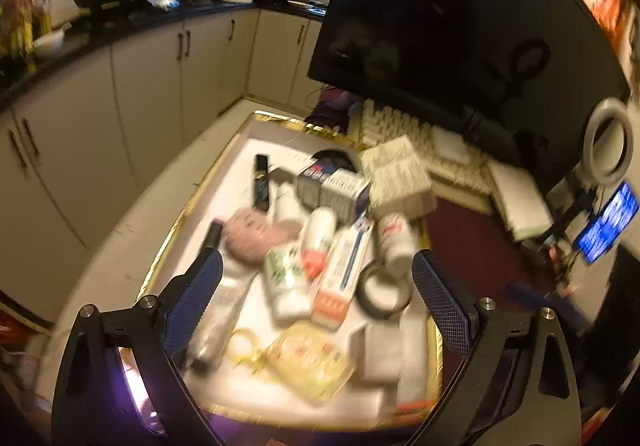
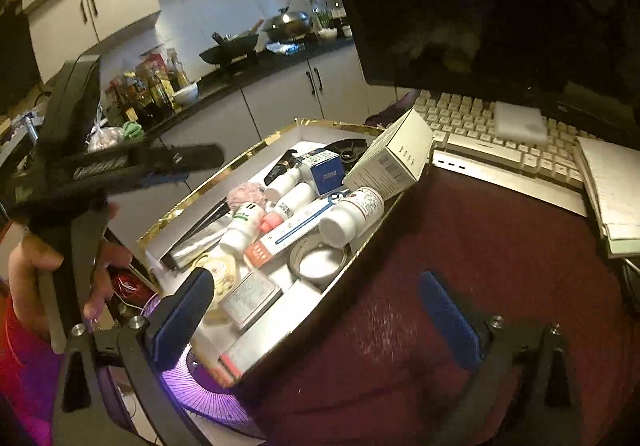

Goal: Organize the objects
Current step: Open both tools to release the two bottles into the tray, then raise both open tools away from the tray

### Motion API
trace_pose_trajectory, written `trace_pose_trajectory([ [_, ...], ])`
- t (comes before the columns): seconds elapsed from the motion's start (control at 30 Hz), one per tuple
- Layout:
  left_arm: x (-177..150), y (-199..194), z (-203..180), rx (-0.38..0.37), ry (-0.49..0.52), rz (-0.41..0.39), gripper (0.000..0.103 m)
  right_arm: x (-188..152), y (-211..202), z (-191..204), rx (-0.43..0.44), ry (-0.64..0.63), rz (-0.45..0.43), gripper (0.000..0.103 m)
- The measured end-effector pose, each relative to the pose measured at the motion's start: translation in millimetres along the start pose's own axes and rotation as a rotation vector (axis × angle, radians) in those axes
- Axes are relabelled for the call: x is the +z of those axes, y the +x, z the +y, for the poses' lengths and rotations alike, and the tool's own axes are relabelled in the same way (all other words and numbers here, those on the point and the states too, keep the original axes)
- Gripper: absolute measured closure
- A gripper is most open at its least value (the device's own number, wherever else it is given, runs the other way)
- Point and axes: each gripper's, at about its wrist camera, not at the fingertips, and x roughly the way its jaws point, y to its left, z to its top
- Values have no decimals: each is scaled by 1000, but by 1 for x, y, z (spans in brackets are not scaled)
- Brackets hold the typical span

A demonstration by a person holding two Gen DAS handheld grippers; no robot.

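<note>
**Both tongs spread above the gold-rimmed box**

Plainly, the left gripper (image 1: 316, 278) hangs with its jaws spread wide and nothing between the pads; the gold-rimmed box (image 1: 192, 201) of clutter lies below, stretching toward 12 o'clock. The right gripper (image 2: 316, 310) is spread too and empty, the box (image 2: 224, 165) at its 11 o'clock and dark red cloth (image 2: 460, 226) under its right finger.

Blue textured pads line the black fingers. Inside lie white plastic bottles, one with a red label (image 2: 352, 211), a tape roll (image 2: 320, 258) and a flat toothpaste carton (image 1: 344, 270). A white carton (image 2: 392, 157) leans on the box's far rim.

Only the right view shows a hand (image 2: 32, 266) gripping the other tool; only the left shows a ring light (image 1: 608, 141).
</note>
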Motion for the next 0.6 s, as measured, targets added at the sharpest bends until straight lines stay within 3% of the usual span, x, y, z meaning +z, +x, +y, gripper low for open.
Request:
trace_pose_trajectory([
  [0.17,-23,-28,-22,262,155,-145,7,-11,-11,-2,31,32,-9,0],
  [0.23,-28,-39,-22,246,160,-165,7,-13,-12,-3,23,33,-9,0],
  [0.37,-26,-44,-16,167,98,-125,7,-15,-12,-4,21,38,-10,0],
  [0.6,-27,-38,-9,205,25,-96,7,-15,-14,1,21,19,-15,0],
])
